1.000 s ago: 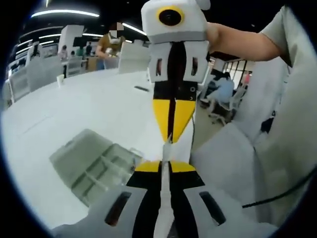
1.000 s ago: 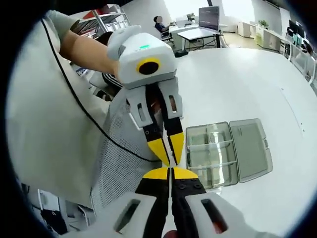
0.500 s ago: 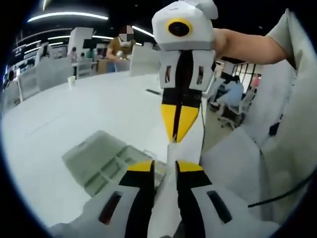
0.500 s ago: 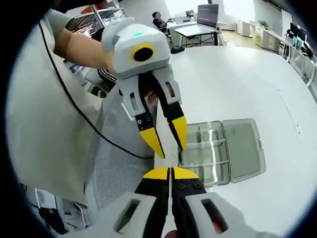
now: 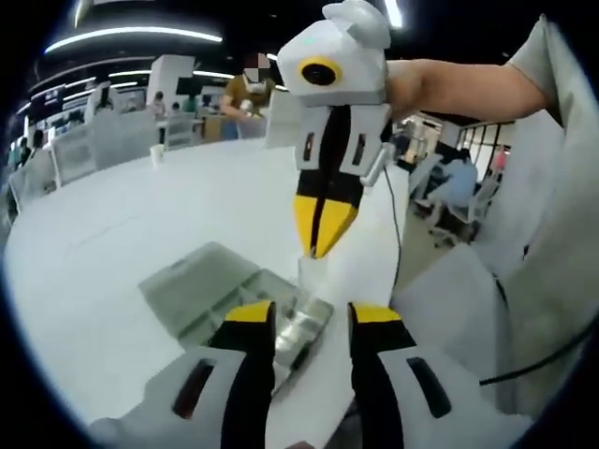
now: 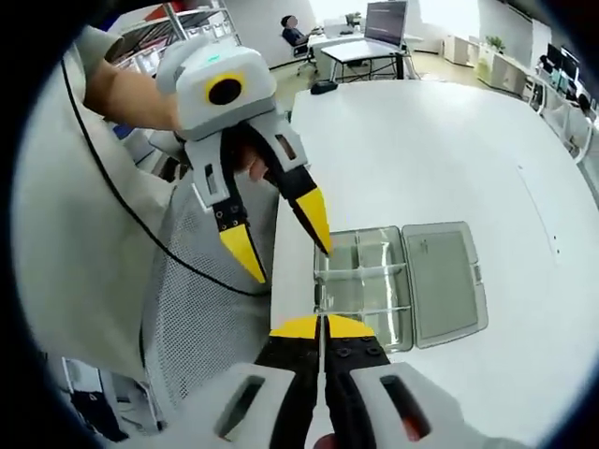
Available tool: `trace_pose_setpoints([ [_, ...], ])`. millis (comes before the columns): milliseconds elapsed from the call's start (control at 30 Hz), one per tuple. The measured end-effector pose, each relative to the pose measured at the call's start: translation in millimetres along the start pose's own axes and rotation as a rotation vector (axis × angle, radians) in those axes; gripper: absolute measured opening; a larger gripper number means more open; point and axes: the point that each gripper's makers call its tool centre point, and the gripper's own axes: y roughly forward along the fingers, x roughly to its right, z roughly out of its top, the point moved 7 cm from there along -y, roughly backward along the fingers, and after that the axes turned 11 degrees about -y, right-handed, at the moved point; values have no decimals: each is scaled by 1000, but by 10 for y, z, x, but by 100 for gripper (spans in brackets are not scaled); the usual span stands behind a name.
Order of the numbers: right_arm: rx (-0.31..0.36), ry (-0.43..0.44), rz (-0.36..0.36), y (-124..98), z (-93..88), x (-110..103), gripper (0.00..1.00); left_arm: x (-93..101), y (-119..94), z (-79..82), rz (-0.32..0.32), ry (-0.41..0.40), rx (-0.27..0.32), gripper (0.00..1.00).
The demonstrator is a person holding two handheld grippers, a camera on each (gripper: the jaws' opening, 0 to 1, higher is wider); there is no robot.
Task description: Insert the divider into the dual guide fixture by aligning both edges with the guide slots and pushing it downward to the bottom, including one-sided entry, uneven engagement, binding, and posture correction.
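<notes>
A thin clear divider (image 5: pixel 309 271) hangs from my right gripper (image 5: pixel 318 245), which comes down from the top of the left gripper view and is shut on it. In the right gripper view the divider (image 6: pixel 321 297) shows edge-on, rising from the closed tips of my right gripper (image 6: pixel 321 324). My left gripper (image 5: pixel 312 314) is open, its jaws spread on either side of the divider without touching it. Seen from the right, the left gripper (image 6: pixel 284 245) is open above the table edge. The clear compartment box (image 6: pixel 370 281) lies below with its lid (image 6: pixel 445 279) folded open; it also lies under the left gripper as box (image 5: pixel 201 281).
The white table (image 6: pixel 421 159) stretches wide beyond the box; its near edge runs beside the person's grey clothing (image 6: pixel 84 234). A black cable (image 6: pixel 168 253) hangs across the clothing. Chairs and people (image 5: pixel 454 182) are at the far side of the room.
My left gripper has opened and let go of the divider, and drawn back from the right gripper. The right gripper stays shut on the divider over the box.
</notes>
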Motion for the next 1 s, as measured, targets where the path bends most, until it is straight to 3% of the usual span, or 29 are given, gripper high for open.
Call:
trace_pose_setpoints([
  [500, -56, -31, -16, 103, 49, 89, 0, -47, -129, -82, 108, -71, 18, 48],
  [1000, -75, -52, -46, 191, 127, 182, 0, -52, -162, -154, 146, -103, 10, 58],
])
